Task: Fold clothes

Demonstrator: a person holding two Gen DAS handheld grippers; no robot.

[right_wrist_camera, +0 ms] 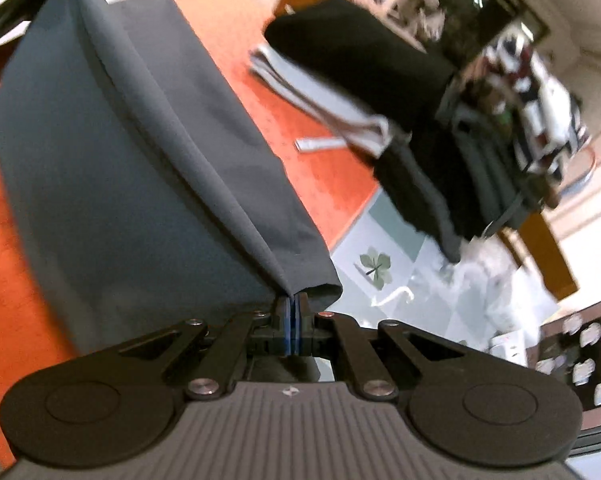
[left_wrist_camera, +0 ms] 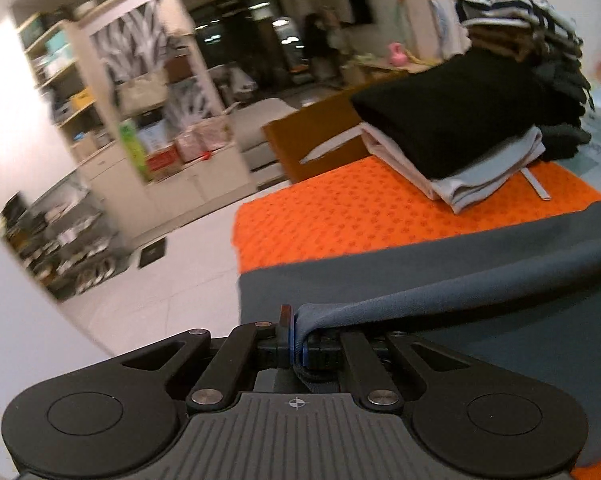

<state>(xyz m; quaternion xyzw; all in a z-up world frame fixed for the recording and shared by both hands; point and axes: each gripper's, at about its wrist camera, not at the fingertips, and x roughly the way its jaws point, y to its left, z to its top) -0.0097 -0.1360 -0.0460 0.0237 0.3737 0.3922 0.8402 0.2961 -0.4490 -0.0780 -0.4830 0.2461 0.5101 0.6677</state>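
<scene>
A grey-blue garment (left_wrist_camera: pixel 440 276) lies on the orange mat (left_wrist_camera: pixel 340 216). My left gripper (left_wrist_camera: pixel 296 330) is shut on a bunched edge of it, which stretches away to the right as a raised fold. In the right wrist view the same grey-blue garment (right_wrist_camera: pixel 112 168) spreads over the orange mat (right_wrist_camera: pixel 4 208). My right gripper (right_wrist_camera: pixel 294 312) is shut on its near corner, with a fold ridge running up and to the left from the jaws.
A stack of folded clothes, black on top (left_wrist_camera: pixel 452 116) over light grey, sits at the mat's far side, with striped and dark clothes (left_wrist_camera: pixel 540 40) piled behind. The same stack shows in the right wrist view (right_wrist_camera: pixel 352 52). A wooden headboard (left_wrist_camera: pixel 312 136) and shelving (left_wrist_camera: pixel 112 112) stand beyond.
</scene>
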